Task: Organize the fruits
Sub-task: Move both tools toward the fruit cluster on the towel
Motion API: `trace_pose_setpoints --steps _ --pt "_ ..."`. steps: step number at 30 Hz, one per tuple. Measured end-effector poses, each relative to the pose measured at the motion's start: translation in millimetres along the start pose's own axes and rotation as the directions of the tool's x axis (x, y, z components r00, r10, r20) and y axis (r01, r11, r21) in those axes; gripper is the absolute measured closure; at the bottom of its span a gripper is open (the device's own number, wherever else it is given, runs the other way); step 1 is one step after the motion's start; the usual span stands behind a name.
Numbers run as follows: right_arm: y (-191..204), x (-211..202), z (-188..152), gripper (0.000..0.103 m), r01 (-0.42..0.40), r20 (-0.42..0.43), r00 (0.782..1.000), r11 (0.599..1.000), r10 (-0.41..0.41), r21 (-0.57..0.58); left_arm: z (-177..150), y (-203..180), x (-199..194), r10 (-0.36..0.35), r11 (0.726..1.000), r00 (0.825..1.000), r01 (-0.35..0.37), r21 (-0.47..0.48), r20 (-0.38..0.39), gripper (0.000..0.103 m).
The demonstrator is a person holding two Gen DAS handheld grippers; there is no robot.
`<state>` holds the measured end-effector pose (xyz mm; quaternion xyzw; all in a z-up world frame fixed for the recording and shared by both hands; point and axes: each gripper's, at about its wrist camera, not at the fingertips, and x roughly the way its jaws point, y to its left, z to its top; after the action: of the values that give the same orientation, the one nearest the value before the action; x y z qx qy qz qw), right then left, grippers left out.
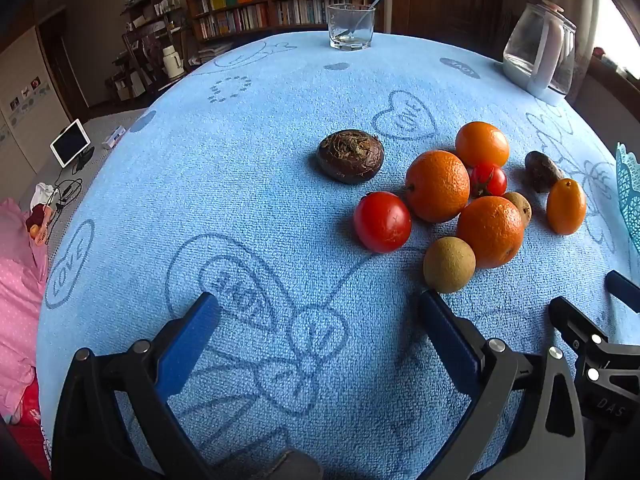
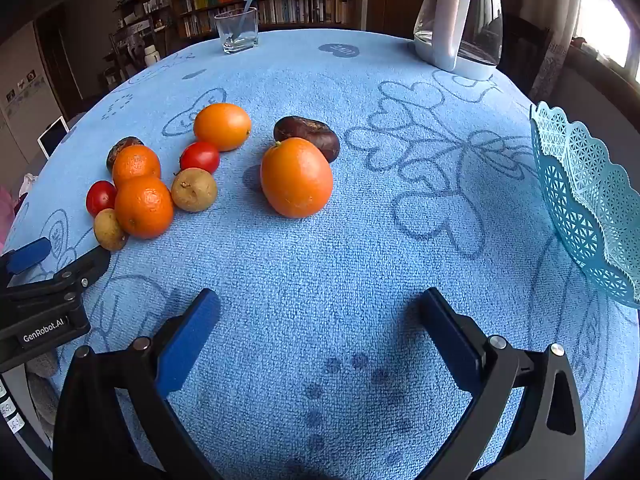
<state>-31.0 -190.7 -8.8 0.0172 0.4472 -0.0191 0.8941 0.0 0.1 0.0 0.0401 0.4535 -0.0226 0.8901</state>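
I had both tools hanging over the near edge of the worktop, angled down at the blue towel (image 2: 320, 280) that covered it. The left tool (image 1: 320, 304) stood wide with nothing between its pads, and the right tool (image 2: 320, 300) was just as wide and just as empty.

Just beyond the left tool lay the main cluster of fruit: a kiwi (image 1: 449, 265) nearest, touching an orange (image 1: 490, 232), with a large tomato (image 1: 382, 222) beside a second orange (image 1: 437, 186). A small tomato (image 1: 488, 180) sat among them, and a third orange (image 1: 482, 144) lay behind.

Ahead of the right tool, apart from that cluster, a single orange (image 2: 296, 177) rested against a dark brown fruit (image 2: 307, 136). The teal lattice basket (image 2: 592, 208) stood at the worktop's right edge, tilted in the view.

At the far edge I saw a glass (image 2: 237, 34) with a spoon in it, and a glass kettle (image 2: 460, 20) toward the far right corner.
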Motion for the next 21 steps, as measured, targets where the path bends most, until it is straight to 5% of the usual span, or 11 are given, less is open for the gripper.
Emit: trace_pose_setpoints --steps 21 --pt "-0.5 -0.4 0.1 0.002 -0.002 0.000 1.000 1.000 0.002 0.001 -0.1 -0.4 -0.1 0.009 1.000 1.000 -0.009 0.006 0.002 0.005"
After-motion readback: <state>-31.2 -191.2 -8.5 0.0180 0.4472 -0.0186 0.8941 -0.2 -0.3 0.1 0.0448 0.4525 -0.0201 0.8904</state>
